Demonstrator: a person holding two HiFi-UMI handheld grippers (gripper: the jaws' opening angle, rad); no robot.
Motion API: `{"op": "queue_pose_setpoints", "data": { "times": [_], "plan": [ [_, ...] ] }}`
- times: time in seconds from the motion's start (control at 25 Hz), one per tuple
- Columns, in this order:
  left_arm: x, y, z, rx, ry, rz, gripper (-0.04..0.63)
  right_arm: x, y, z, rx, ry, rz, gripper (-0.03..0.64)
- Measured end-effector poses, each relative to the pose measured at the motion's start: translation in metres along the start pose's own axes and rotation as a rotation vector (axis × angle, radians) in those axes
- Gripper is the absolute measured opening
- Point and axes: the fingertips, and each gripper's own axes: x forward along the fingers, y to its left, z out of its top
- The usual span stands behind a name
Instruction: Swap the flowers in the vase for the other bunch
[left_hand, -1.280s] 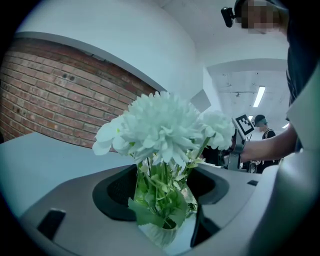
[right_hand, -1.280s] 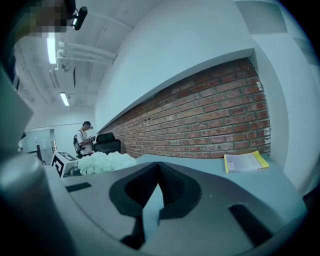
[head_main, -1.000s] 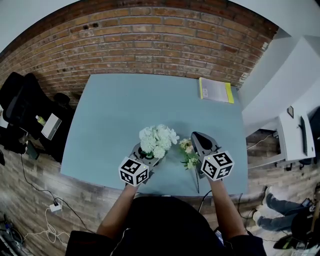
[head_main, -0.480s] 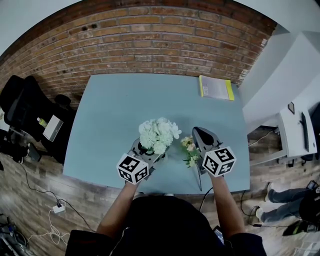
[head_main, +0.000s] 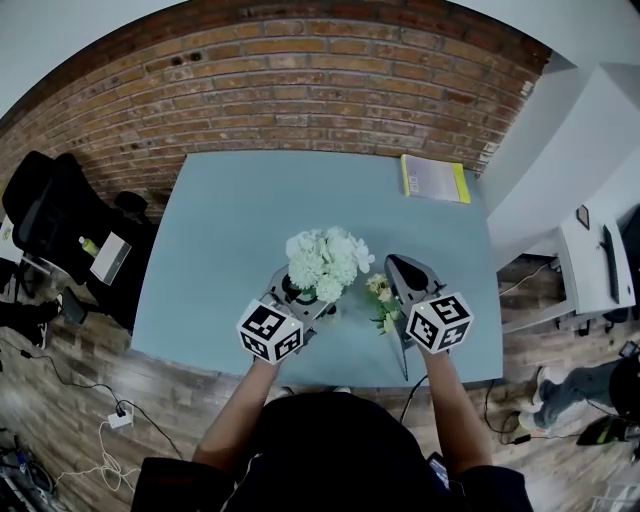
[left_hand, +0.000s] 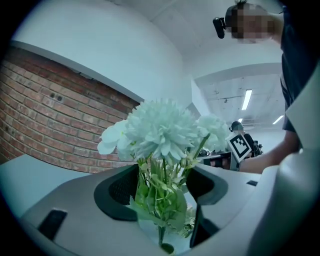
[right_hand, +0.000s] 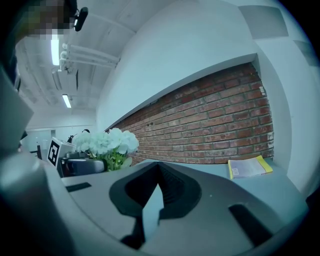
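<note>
My left gripper (head_main: 303, 293) (left_hand: 162, 185) is shut on the green stems of a bunch of white flowers (head_main: 325, 258) (left_hand: 162, 130) and holds it upright above the table, pointing level. The stems fill the gap between its black pads. I cannot make out the vase; the blooms and the gripper cover the spot below. A second, smaller bunch with pale yellow blooms (head_main: 381, 303) lies on the table between the two grippers. To its right, my right gripper (head_main: 395, 268) (right_hand: 159, 167) is shut and holds nothing. From the right gripper view the white flowers (right_hand: 105, 142) show at left.
The blue-grey table (head_main: 230, 220) stands against a brick wall (head_main: 330, 90). A yellow-edged booklet (head_main: 432, 180) (right_hand: 250, 167) lies at the table's far right corner. A black chair (head_main: 40, 210) stands off its left side. Both grippers work near the front edge.
My left gripper has risen with the white bunch, which sits higher and looks larger in the head view. The right gripper and the yellow bunch have stayed put.
</note>
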Motion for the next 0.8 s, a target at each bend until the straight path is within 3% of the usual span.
{"op": "queue_pose_setpoints", "data": {
  "times": [0.8],
  "plan": [
    [-0.033, 0.004, 0.049, 0.050, -0.066, -0.039, 0.299, -0.002, 0.023, 0.010, -0.003, -0.009, -0.031, 0.005]
  ]
}}
